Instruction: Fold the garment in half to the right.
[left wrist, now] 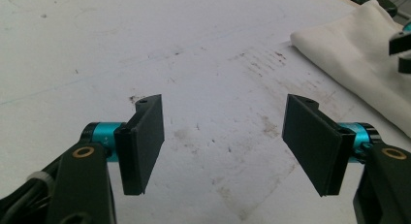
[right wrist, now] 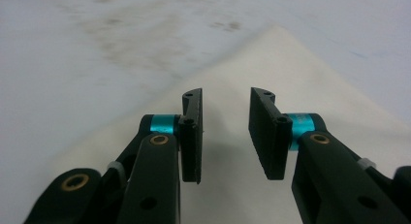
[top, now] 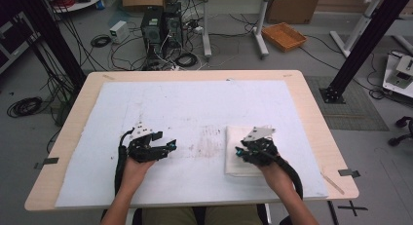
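A folded cream cloth (top: 235, 135) lies flat on the white mat, right of centre near the front. My right gripper (top: 239, 152) hovers over the cloth's left part, pointing left. In the right gripper view its jaws (right wrist: 225, 132) stand apart with nothing between them, just above the cloth (right wrist: 291, 69). My left gripper (top: 170, 146) rests on the mat to the left, pointing right toward the cloth. Its jaws (left wrist: 225, 136) are wide open over bare mat. The cloth (left wrist: 358, 54) shows at the upper right of that view, with the right gripper's tips (left wrist: 400, 49) over it.
A white mat (top: 195, 103) covers most of the wooden table (top: 311, 113). A patch of brown stains (top: 209, 143) lies between the two grippers. Floor cables, computer towers and a wicker tray (top: 284, 36) sit beyond the table's far edge.
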